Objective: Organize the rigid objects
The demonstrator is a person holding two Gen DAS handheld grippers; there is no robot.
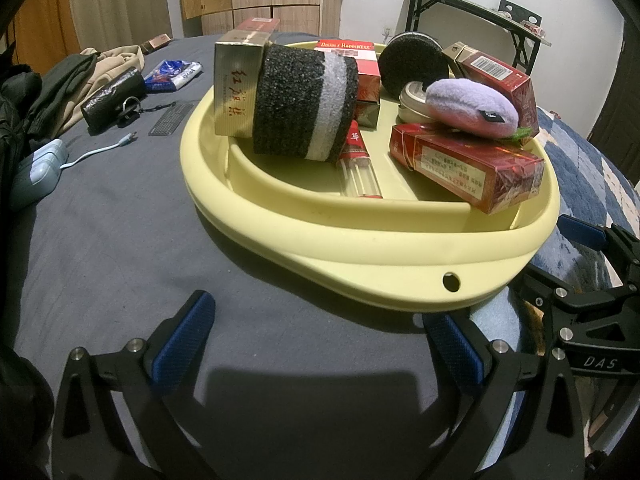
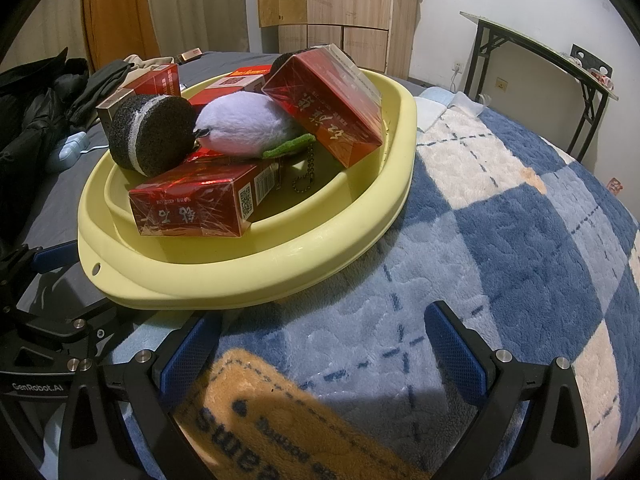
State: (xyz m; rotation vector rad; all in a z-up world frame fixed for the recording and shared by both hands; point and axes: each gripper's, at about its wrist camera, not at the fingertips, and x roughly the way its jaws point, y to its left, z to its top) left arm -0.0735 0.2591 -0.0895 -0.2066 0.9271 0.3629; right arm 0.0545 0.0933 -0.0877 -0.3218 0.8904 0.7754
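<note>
Left gripper (image 1: 316,344): seen from the left wrist, fingers spread wide and holding nothing, hovering over the grey sheet (image 1: 120,240) just short of the basin's near rim.
Basin (image 1: 360,256): pale yellow, resting on the bed and already loaded.
Load, left view: a gold box (image 1: 234,92) leaning on a black sponge roll (image 1: 304,108), red boxes (image 1: 468,168), a small tin (image 1: 416,100), a purple puff (image 1: 472,108), a round black pad (image 1: 412,64).
Left outside: a black pouch (image 1: 114,98), a blue packet (image 1: 172,74), a pale charger (image 1: 38,172), clothes; soft or unclear items, so probably not part of the job.
Right gripper (image 2: 322,344): seen from the right wrist, also spread apart and empty, above the checked blanket (image 2: 500,240), near the basin's (image 2: 248,276) front edge.
Load, right view: red boxes (image 2: 188,204) stacked loosely, one tilted on the rim.
Progress: gathering looks nearly finished; tidying the tilted pile may remain.
</note>
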